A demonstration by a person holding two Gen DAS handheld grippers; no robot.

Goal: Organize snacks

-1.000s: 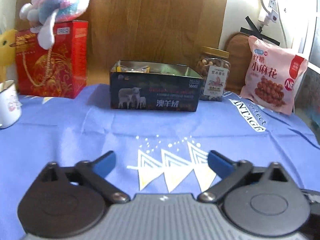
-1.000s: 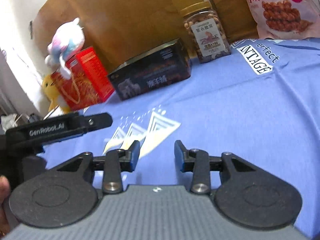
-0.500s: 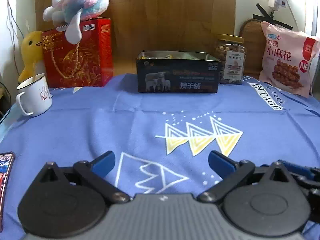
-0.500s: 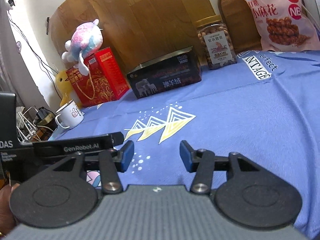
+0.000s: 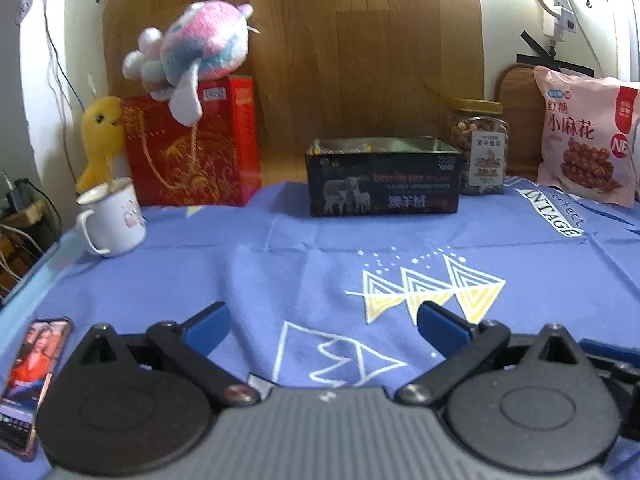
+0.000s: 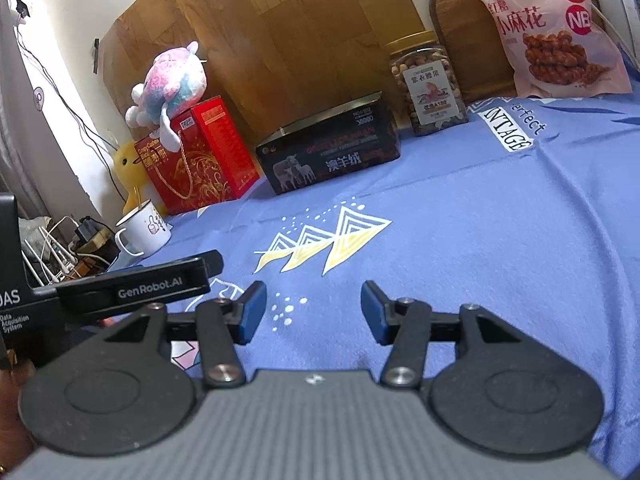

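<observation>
An open dark tin box (image 5: pixel 384 178) (image 6: pixel 332 152) stands at the back of the blue cloth, with wrapped snacks just visible inside. A clear jar of nuts with a gold lid (image 5: pixel 480 148) (image 6: pixel 430 84) stands right of it. A pink snack bag (image 5: pixel 584 136) (image 6: pixel 556 28) leans at the far right. My left gripper (image 5: pixel 322 326) is open and empty, low over the cloth near the front. My right gripper (image 6: pixel 312 312) is open and empty, also near the front; the left gripper's body (image 6: pixel 132 286) shows at its left.
A red gift box (image 5: pixel 192 148) with a plush toy (image 5: pixel 192 56) on top stands back left, beside a yellow duck toy (image 5: pixel 100 136) and a white mug (image 5: pixel 112 216). A phone (image 5: pixel 32 380) lies at the front left edge. A wooden board backs the table.
Both grippers have pulled back from the tin box and the view has widened. The right gripper's jaws have opened wider. The phone has come into the left view.
</observation>
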